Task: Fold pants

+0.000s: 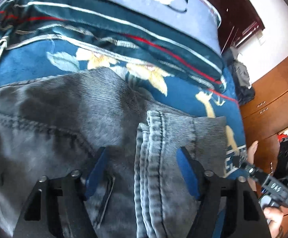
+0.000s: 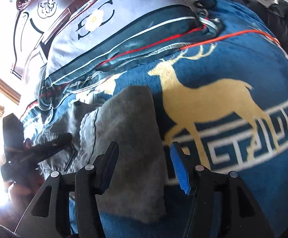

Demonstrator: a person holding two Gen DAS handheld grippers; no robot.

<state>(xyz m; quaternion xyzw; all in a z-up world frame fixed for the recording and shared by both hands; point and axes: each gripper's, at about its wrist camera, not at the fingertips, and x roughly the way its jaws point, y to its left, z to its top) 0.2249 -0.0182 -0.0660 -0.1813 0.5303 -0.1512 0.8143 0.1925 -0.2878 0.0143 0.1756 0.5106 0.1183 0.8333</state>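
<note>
Lying already doubled on the blue deer-print blanket [image 2: 233, 45], the grey denim pants [image 1: 68, 119] probably need another fold, while the left gripper [image 1: 142, 170] and the right gripper [image 2: 144, 166] hover with fingers released, grasping nothing.

the pants [image 1: 68, 119] run off the left-wrist view's bottom and left edges, their weave blurred.

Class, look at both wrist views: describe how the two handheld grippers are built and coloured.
Both are black, angular frames with triangular cut-outs and round silver bolts. The left gripper and right gripper each carry two fingers faced with blue pads, ribbed on the right one. Seen from the left view, the right gripper's body bears small white lettering.
</note>
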